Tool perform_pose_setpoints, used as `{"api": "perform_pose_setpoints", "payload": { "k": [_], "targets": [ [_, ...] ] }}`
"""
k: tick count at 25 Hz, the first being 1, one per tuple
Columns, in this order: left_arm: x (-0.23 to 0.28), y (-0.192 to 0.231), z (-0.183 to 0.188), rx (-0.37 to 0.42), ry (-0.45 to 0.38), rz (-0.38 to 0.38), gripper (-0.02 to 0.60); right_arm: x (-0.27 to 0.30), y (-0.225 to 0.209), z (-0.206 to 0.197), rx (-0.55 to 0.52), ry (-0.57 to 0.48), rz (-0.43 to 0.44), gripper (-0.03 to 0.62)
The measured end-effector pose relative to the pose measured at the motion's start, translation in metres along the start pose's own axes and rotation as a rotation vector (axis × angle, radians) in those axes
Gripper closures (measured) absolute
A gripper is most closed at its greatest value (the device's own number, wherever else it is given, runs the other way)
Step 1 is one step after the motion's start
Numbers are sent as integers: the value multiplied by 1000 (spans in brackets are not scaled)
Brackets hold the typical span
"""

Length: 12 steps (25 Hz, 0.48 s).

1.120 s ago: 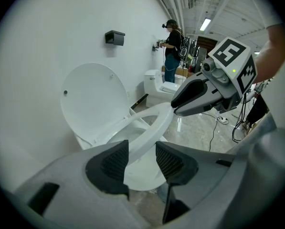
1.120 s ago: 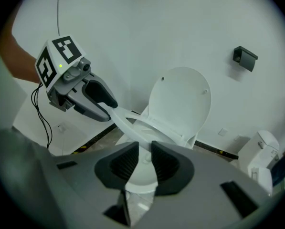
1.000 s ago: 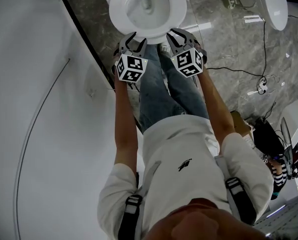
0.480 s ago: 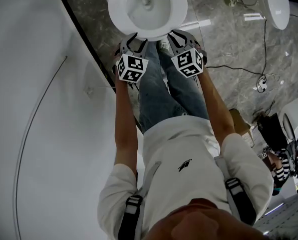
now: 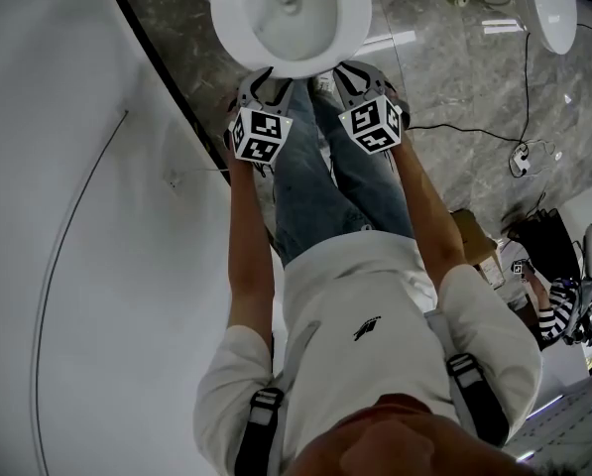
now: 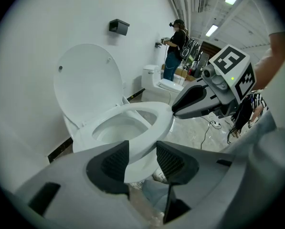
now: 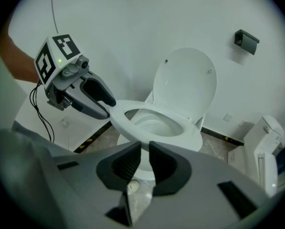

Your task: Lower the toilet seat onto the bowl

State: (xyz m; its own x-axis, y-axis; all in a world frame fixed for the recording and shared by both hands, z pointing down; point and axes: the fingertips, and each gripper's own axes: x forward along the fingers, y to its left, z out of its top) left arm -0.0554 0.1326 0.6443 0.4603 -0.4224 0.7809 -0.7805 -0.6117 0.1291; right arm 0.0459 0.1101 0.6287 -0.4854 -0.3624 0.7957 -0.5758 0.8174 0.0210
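The white toilet seat (image 6: 154,116) lies low over the bowl (image 7: 132,171), its front rim tilted slightly up; the lid (image 6: 87,80) stands upright against the wall. My left gripper (image 6: 142,149) stands wide, having spread a little further, with the seat's front rim between its pads and touching both. My right gripper (image 7: 144,149) has just been closing: a narrow gap remains, nothing shows in it, and its tips meet the rim's edge. In the head view both grippers, left (image 5: 268,75) and right (image 5: 343,67), sit at the seat's (image 5: 291,67) front.
My legs in jeans (image 5: 315,167) stand just before the bowl. A white wall runs along the left. Cables (image 5: 519,157) cross the grey floor at the right. A second toilet (image 6: 163,82) stands further back, a person (image 6: 173,46) beyond it. A black box (image 6: 118,26) hangs on the wall.
Both grippers have sunk a little with the seat's front rim. The right gripper's jaws have narrowed. The toilet sits higher in the head view.
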Motion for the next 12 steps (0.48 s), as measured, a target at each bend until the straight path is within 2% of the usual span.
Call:
{"api": "perform_pose_setpoints", "payload": {
  "k": [12],
  "targets": [
    [14, -9, -21, -36, 34, -15, 397, 11, 8, -25, 18, 41, 22, 534]
  ]
}}
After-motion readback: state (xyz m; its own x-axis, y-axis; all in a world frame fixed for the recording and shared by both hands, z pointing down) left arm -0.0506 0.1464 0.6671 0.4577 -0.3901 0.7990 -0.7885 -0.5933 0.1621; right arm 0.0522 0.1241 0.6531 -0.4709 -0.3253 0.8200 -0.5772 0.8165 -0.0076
